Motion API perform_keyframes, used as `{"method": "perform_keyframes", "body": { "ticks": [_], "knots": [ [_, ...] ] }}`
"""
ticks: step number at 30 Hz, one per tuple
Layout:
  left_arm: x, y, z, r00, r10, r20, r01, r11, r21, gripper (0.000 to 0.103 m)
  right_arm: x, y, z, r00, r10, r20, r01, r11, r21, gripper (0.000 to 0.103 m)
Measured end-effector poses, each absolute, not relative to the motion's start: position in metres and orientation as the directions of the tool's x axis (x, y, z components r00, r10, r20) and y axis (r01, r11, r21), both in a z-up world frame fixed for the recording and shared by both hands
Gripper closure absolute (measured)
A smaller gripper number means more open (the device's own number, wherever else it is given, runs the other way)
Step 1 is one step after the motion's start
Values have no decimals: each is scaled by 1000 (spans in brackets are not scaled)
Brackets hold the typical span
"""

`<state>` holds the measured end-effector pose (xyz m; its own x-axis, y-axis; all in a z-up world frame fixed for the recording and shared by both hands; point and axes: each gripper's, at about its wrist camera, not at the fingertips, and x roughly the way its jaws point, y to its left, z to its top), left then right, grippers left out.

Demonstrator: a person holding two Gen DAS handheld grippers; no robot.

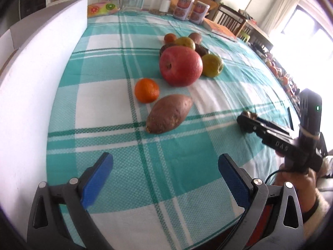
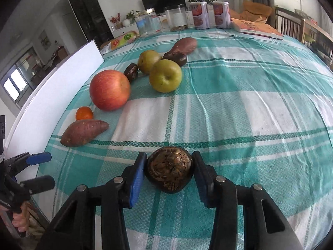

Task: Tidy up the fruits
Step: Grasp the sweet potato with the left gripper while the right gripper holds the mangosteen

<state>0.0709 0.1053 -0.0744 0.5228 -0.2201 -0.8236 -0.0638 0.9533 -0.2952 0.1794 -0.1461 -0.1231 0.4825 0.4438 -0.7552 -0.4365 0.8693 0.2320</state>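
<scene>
My right gripper (image 2: 169,156) is shut on a dark brown wrinkled fruit (image 2: 169,171) just above the checked tablecloth (image 2: 239,114); both blue pads touch its sides. The left wrist view shows that gripper (image 1: 246,120) low at the right. My left gripper (image 1: 166,158) stands open and empty over the cloth, short of a sweet potato (image 1: 168,113) and a small orange (image 1: 146,90). Behind them lie a big red apple (image 1: 180,65), two green apples (image 2: 165,75) (image 2: 148,61), two more dark fruits (image 2: 131,73) (image 2: 174,58) and a second sweet potato (image 2: 184,45).
A white foam board (image 1: 41,73) walls off the table's left side. Glass jars (image 2: 145,21), two printed cans (image 2: 200,15) and an orange book (image 2: 256,28) line the far edge. Chairs stand beyond the right side. A hand (image 1: 299,181) holds the right gripper's handle.
</scene>
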Motion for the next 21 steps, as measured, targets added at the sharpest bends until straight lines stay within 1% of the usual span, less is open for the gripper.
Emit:
{"method": "perform_keyframes", "body": {
  "ticks": [2,6,7,12,17,18,19,21],
  "knots": [
    [84,104,-67,532,-206,-821,-59,959,-279,2,178,-149,-118,516,433,-739,-423,879,220,58],
    [106,84,-70,531,-95,-842,-3,994,-114,3,177,-147,-119,527,427,-735,-422,882,210,58],
    [112,80,-72,528,-82,-845,12,996,-90,3,177,-147,-120,523,428,-737,-422,881,213,58],
    [124,57,-82,512,-30,-858,77,997,11,4,179,-156,-123,530,437,-727,-395,885,245,58],
    [117,37,-86,533,20,-846,120,988,99,4,183,-164,-125,534,448,-717,-366,887,281,58],
    [116,35,-87,534,26,-845,123,987,108,7,184,-164,-125,534,449,-717,-366,887,283,58],
    [115,35,-88,535,32,-844,121,986,114,24,183,-164,-125,534,448,-717,-367,887,281,58],
    [114,34,-89,543,87,-835,97,981,165,45,183,-164,-124,536,449,-715,-370,886,279,58]
  ]
}}
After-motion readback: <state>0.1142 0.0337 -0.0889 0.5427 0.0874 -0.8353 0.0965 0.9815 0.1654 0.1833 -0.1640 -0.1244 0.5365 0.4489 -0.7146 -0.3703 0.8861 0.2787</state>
